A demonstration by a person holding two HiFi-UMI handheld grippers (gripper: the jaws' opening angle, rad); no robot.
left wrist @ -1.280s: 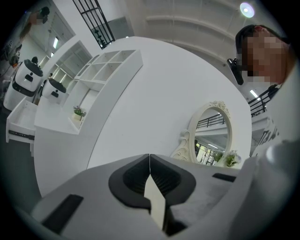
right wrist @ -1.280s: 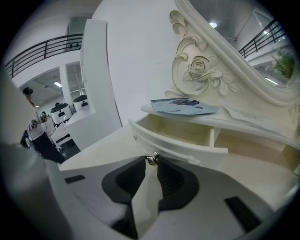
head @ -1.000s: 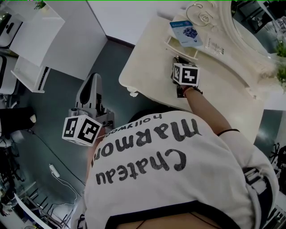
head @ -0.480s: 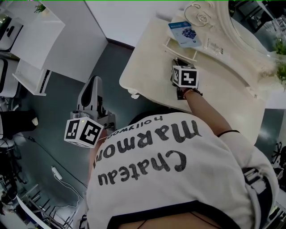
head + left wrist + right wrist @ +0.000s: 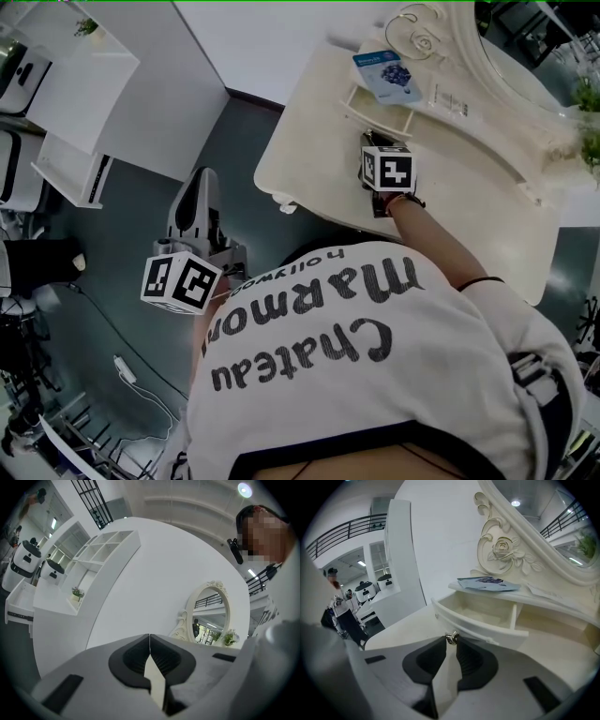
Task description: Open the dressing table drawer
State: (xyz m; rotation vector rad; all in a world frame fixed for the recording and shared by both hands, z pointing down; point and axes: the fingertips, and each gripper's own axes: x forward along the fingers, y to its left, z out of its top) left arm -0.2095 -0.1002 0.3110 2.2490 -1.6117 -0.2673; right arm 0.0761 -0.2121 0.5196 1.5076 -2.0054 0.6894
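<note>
The cream dressing table [image 5: 469, 187] has a small drawer [image 5: 483, 616] under its raised shelf, and the drawer stands pulled out with its inside empty. In the head view the drawer [image 5: 378, 112] lies just beyond my right gripper's marker cube. My right gripper [image 5: 451, 641] points down at the drawer front. Its jaws are closing, and their tips pinch the small metal knob [image 5: 451, 637]. My left gripper [image 5: 149, 641] is shut with nothing in it. It hangs level beside the table, over the dark floor, where the head view shows the left gripper [image 5: 200, 183].
An oval mirror [image 5: 543, 531] with a carved rose frame stands at the back of the table. A blue packet [image 5: 386, 73] lies on the shelf above the drawer. White shelving [image 5: 80, 122] stands to the left, and a cable [image 5: 131, 375] lies on the floor.
My right gripper has drawn back a little from the mirror toward my body, and the drawer front has come with it. The left gripper has kept its pose.
</note>
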